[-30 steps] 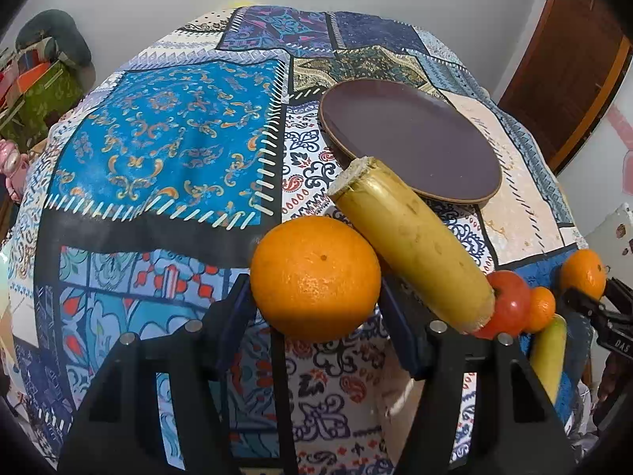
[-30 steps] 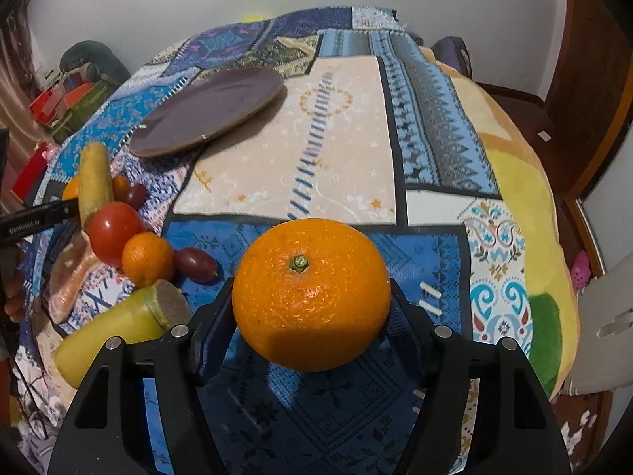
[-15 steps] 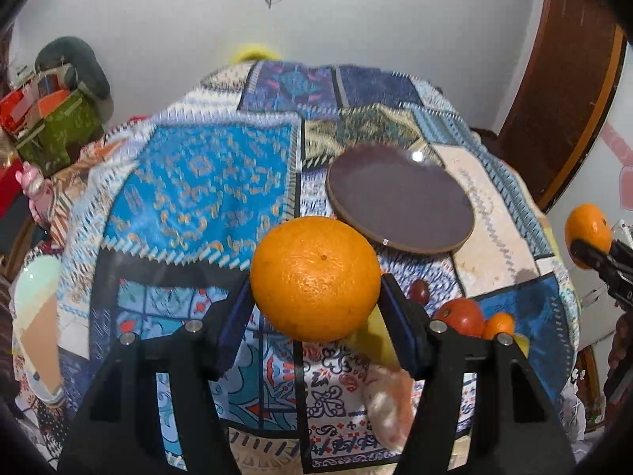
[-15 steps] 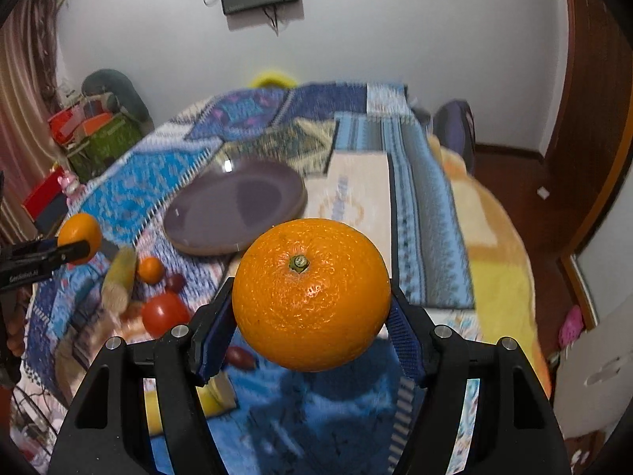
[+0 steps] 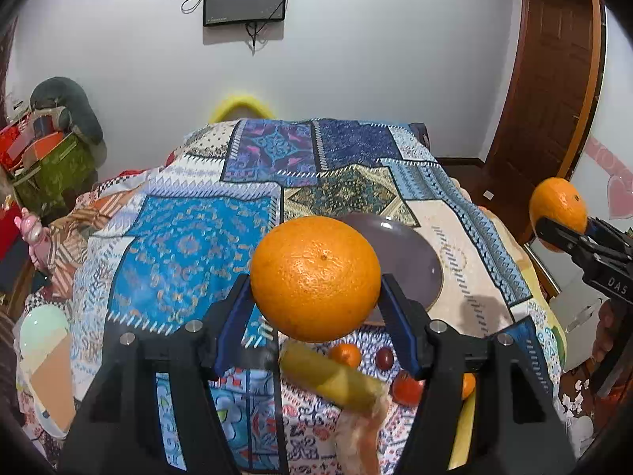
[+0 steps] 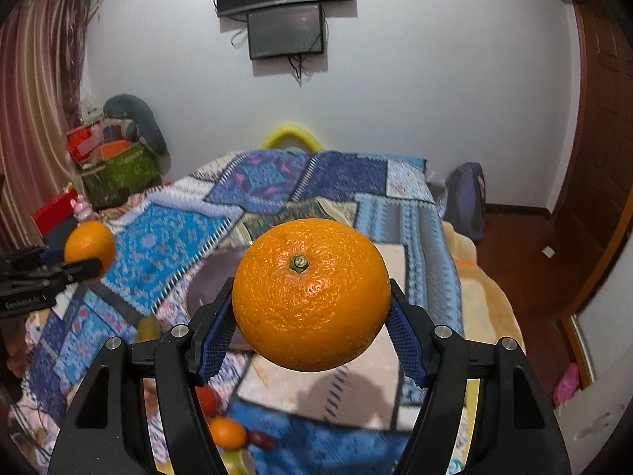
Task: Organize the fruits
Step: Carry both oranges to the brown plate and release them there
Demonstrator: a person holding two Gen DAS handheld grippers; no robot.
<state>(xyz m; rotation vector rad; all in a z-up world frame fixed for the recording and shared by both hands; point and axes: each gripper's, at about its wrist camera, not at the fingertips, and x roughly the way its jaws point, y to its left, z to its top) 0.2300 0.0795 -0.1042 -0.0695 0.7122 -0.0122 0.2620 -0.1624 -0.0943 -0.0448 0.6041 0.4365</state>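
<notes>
My left gripper is shut on a large orange and holds it high above the bed. My right gripper is shut on another large orange, also held high. Each gripper shows in the other's view: the right one with its orange at the right edge, the left one with its orange at the left edge. A dark round plate lies on the patchwork bedspread behind the oranges. Below lie a banana, a small mandarin, a tomato and a dark plum.
A green box with clutter and a grey cushion stand left of the bed. A wooden door is on the right. A screen hangs on the white wall. A dark bag sits on the floor by the bed.
Both grippers have risen well above the bedspread with their oranges. The plate and the loose fruits now look smaller and lower in both views.
</notes>
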